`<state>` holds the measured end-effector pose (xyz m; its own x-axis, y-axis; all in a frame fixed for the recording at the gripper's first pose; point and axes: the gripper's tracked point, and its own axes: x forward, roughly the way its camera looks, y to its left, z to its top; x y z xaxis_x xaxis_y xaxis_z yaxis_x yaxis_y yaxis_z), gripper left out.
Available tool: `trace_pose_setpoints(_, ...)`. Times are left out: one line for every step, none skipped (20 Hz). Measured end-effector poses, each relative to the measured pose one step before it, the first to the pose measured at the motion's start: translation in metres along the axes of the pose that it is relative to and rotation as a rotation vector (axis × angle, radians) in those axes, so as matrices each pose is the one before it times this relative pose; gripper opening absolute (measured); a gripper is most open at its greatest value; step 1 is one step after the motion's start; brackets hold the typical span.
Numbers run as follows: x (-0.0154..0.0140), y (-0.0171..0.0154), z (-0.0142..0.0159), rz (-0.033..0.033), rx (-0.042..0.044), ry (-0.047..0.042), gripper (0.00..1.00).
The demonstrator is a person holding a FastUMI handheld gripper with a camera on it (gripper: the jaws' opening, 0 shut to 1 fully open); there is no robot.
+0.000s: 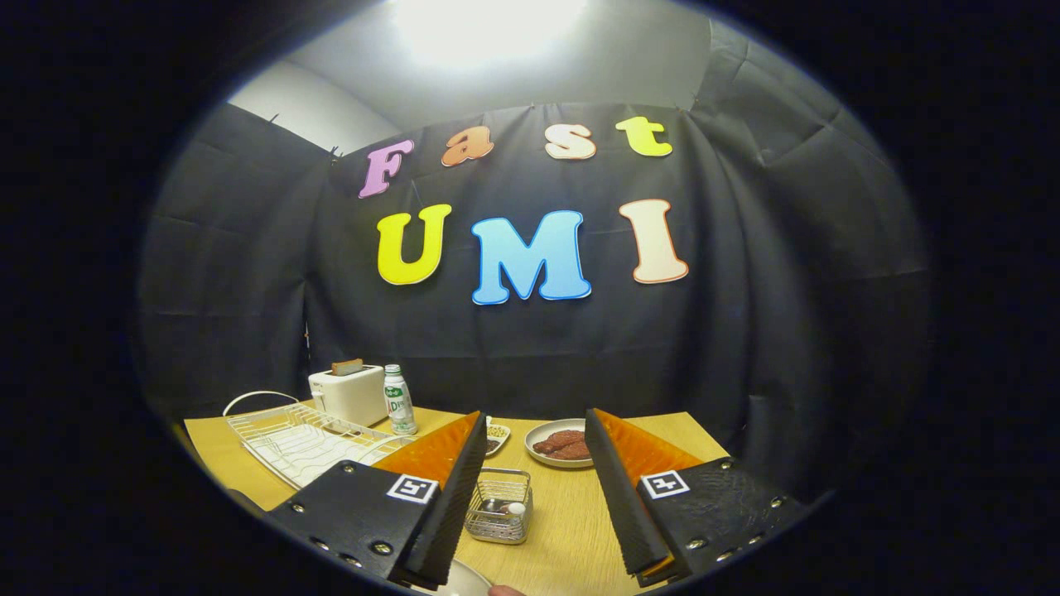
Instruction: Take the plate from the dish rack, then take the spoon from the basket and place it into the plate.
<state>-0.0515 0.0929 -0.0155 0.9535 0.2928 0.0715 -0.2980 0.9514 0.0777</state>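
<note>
tongs (pixel 534 505): wide apart, holding nothing; raised above the counter and aimed over the wire basket, a free line to come down on it.
wire basket (pixel 499 515): landmark; sits on the counter between the two fingers, just ahead of them, open side up so its contents can be taken from above.
spoon (pixel 512 508): judged to be the pale rounded piece lying inside the basket; too small to be sure which end is the bowl.
plate (pixel 460 581): pale rim on the near side of the basket, under the left finger, mostly hidden; looks already out of the rack and set close to the basket, keeping the carry short.
dish rack (pixel 302 439): white wire, left of the basket and further back, flat on the counter; no plate seen standing in it.
toaster (pixel 349 393): behind the rack, well back-left of the basket, a slice poking out of the top.
bottle (pixel 399 401): upright just beside the toaster, back-left of the basket.
meat plate (pixel 561 445): beyond the basket, slightly right, with dark reddish pieces on it; not the target plate.
small dish (pixel 497 436): beyond the basket, left of the meat plate, partly behind the left finger.
counter (pixel 571 530): wooden, carries everything.
step: plate part judged done; spoon pickup next.
risk: thin spoon low among wire walls, fingers may catch the basket rim.
</note>
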Motion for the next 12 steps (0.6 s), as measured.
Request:
trace_pose_setpoints(0.00667, 0.00081, -0.00802, -0.00410, 0.00152, -0.00201, 0.74)
trace_pose_setpoints(0.00596, -0.00015, -0.00999, -0.00248, 0.00062, 0.00410, 0.74)
trace_pose_setpoints(0.00677, -0.00094, -0.01158, -0.00625, 0.00208, 0.01405, 0.74)
trace_pose_setpoints(0.00518, -0.00053, -0.00999, -0.00520, 0.00699, 0.01053, 0.74)
trace_pose_setpoints(0.00417, 0.00050, -0.00363, -0.00272, 0.00635, -0.00096, 0.74)
trace_pose_setpoints(0.00508, 0.00175, -0.00485, 0.00442, 0.00050, -0.00098, 0.75)
trace_pose_setpoints(0.00514, 0.00086, -0.00760, 0.00136, -0.00930, 0.00089, 0.74)
trace_pose_setpoints(0.00451, 0.00070, -0.00617, 0.00192, -0.01403, 0.00511, 0.74)
trace_pose_setpoints(0.00482, 0.00201, -0.00866, 0.00779, -0.01266, 0.00592, 0.73)
trace_pose_setpoints(0.00618, 0.00204, -0.00575, 0.00882, -0.00855, 0.00805, 0.73)
trace_pose_setpoints(0.00367, 0.00338, -0.00719, 0.01379, 0.00134, 0.01099, 0.68)
trace_pose_setpoints(0.00052, 0.00268, -0.00643, 0.01087, -0.00387, 0.01694, 0.64)
